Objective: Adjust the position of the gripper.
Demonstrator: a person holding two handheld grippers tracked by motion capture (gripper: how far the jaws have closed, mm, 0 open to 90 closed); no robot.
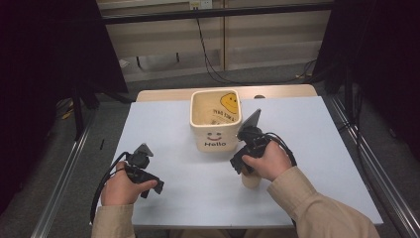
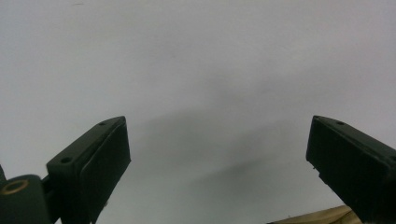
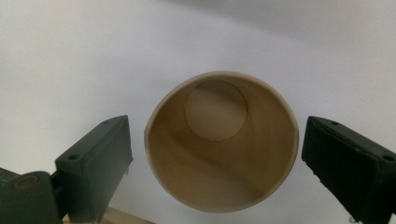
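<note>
1. My right hand-held gripper [image 3: 215,149] hangs over a tan paper cup [image 3: 222,144], jaws wide apart on either side of its rim, not touching it.
2. The cup [image 1: 250,179] stands upright on the table [image 1: 317,148], near its front edge, just in front of the cream "Hello" bin [image 1: 216,120].
3. My left hand-held gripper [image 2: 217,158] is spread open above bare table, holding nothing.

Premises: a laboratory or test room, not a home. The counter [image 1: 163,124] is a bare pale sheet laid over a wooden top, standing between metal frame rails [image 1: 64,173]. Black curtains [image 1: 44,59] hang at both sides. Loose cables [image 1: 208,59] run down the back wall to the grey floor [image 1: 277,77]. A wall socket [image 1: 200,4] sits above.
</note>
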